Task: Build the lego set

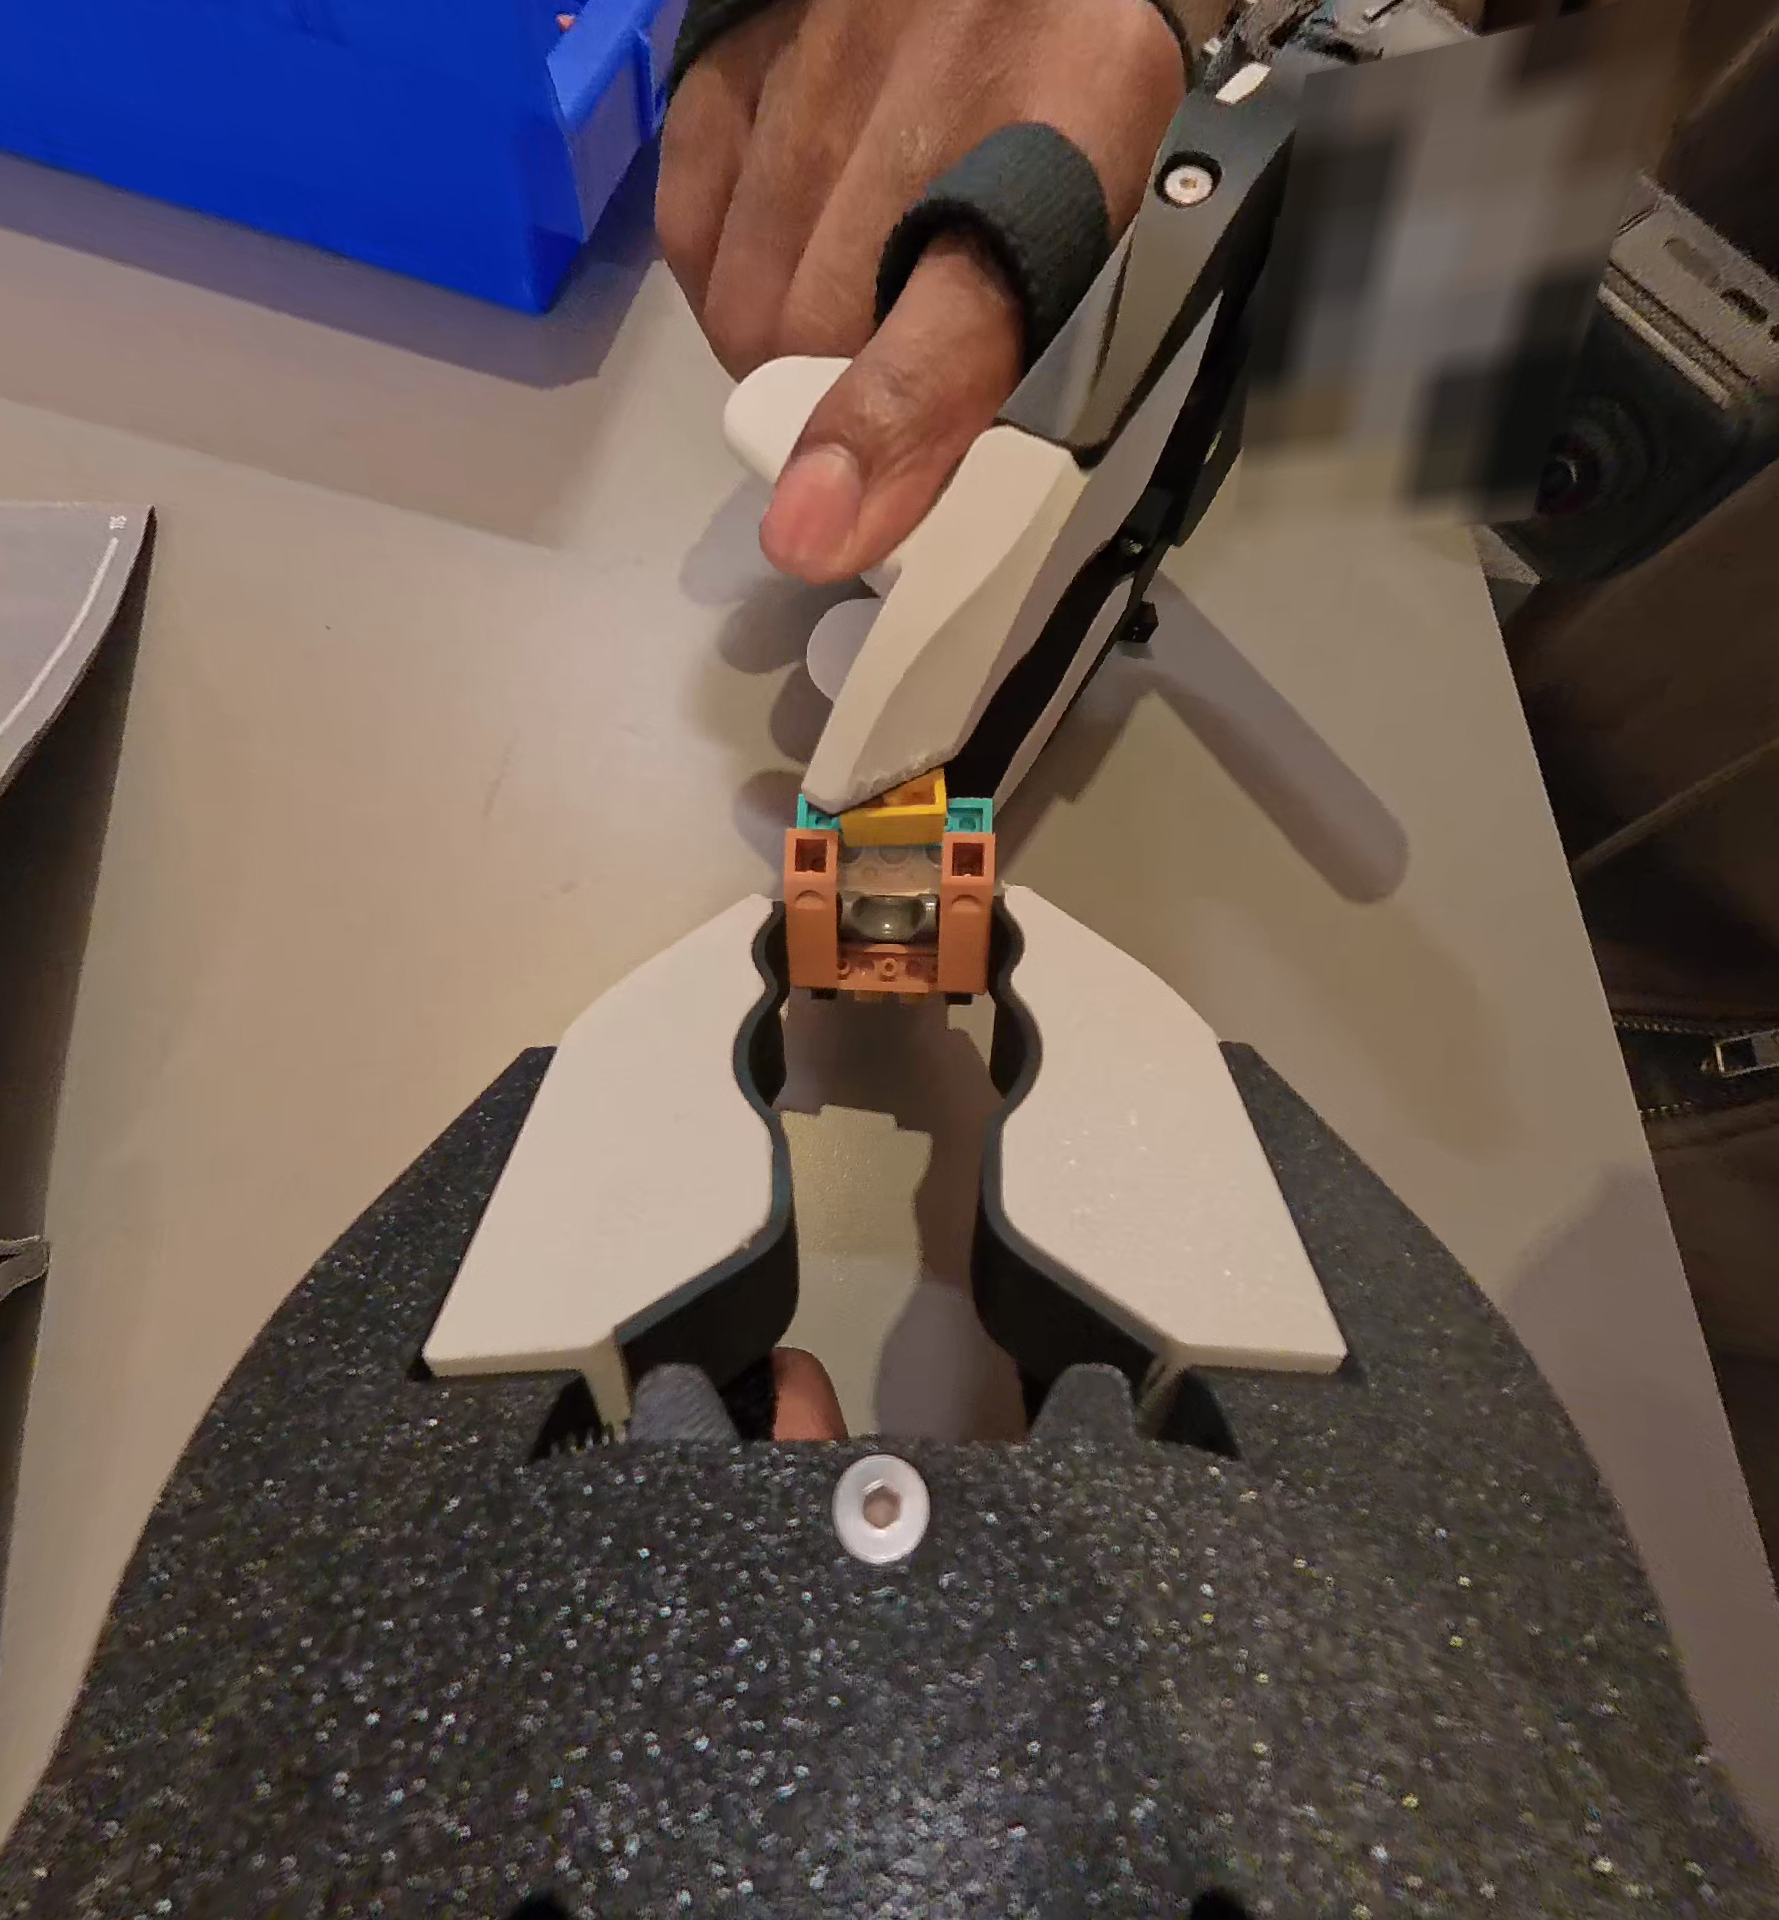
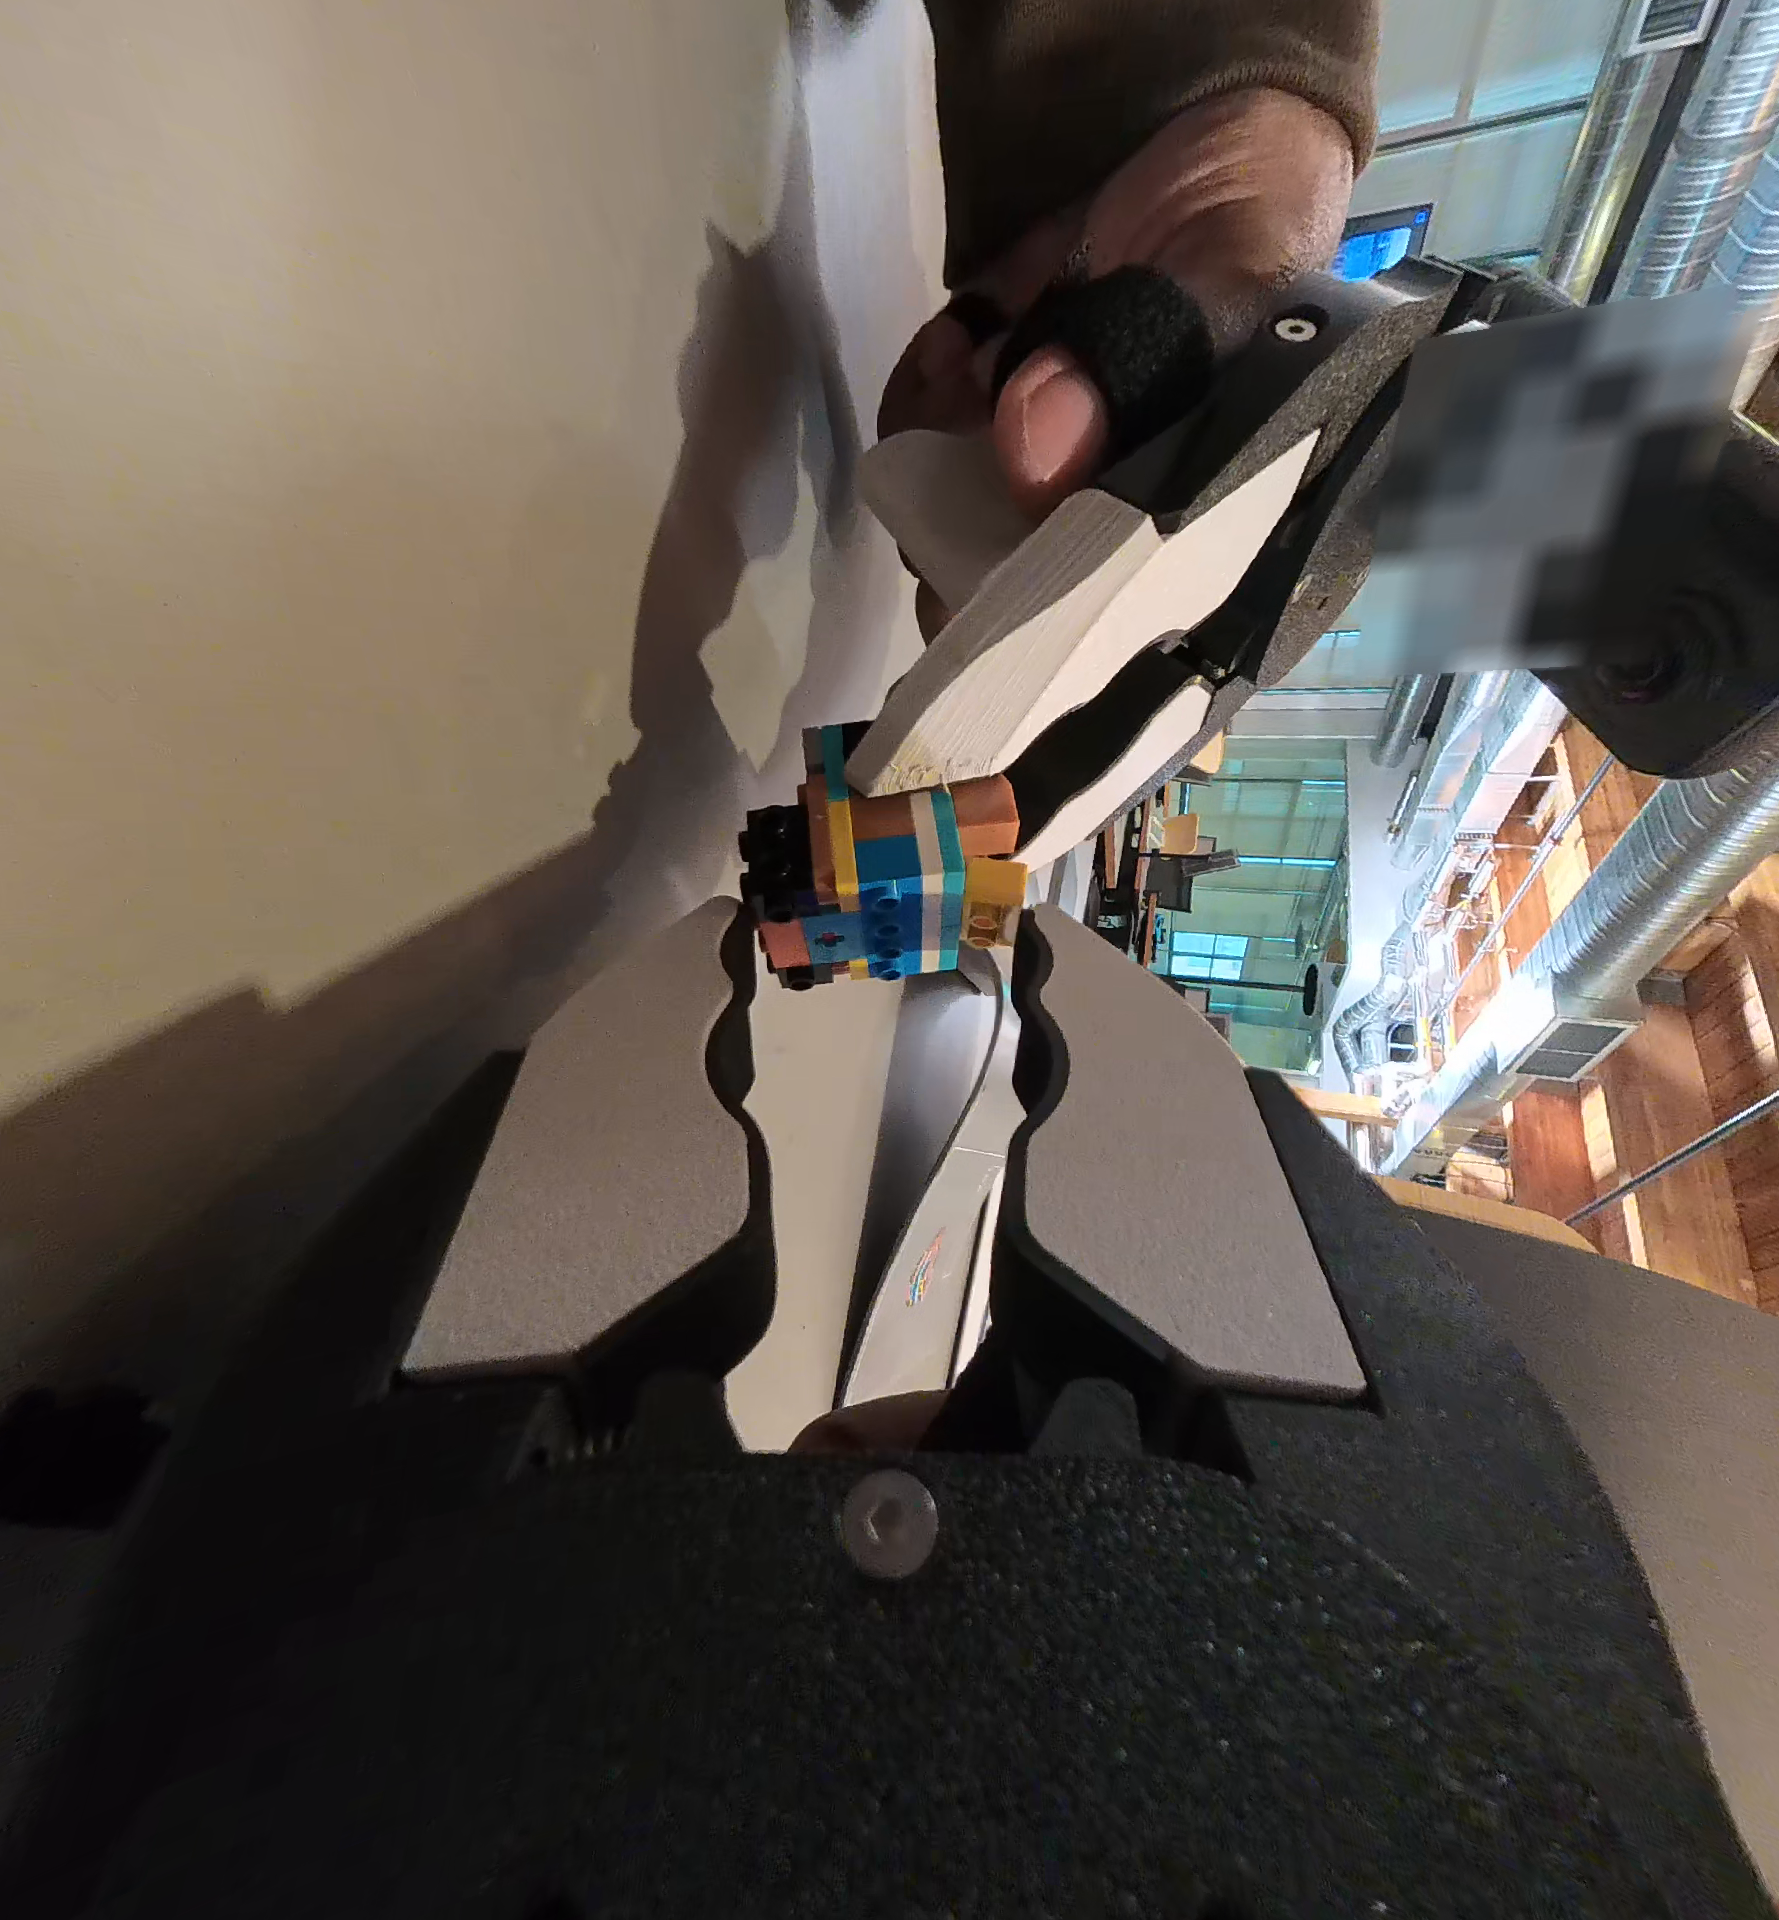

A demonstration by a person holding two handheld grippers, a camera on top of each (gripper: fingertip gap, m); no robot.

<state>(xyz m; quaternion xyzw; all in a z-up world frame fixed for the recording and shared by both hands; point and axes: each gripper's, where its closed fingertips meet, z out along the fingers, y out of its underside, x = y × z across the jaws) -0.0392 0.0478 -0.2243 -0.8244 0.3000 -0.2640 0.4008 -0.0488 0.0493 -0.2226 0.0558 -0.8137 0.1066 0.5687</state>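
Lego model [image 1: 885,904], small and partly built, is held in the air between both pairs of tongs, above a pale table [image 1: 345,831]. Brown side pieces, a grey middle, a teal layer and black studs underneath are seen, with blue and white layers showing in the right wrist view. The left tongs [image 1: 890,935] are closed on the brown sides of the model at their very tips. A yellow piece [image 1: 900,816] sits at the far end of the model from the left tongs. In the left wrist view one finger of the right tongs [image 1: 869,790] is pressed against that piece; in the right wrist view the same tongs [image 2: 880,925] are narrowed around the model, tips close against it, though a firm clamp cannot be confirmed.

Judged from this, several layers are already joined and the yellow piece is being seated; how many pieces remain cannot be told.

Further out, a blue bin [image 1: 272,135] stands beyond and to the left of the left tongs. Grey curved pages, likely an instruction booklet [image 1: 12,675], lie at the left. A person's hand [image 1: 895,260] is seen gripping the right tongs. Nothing blocks the model.
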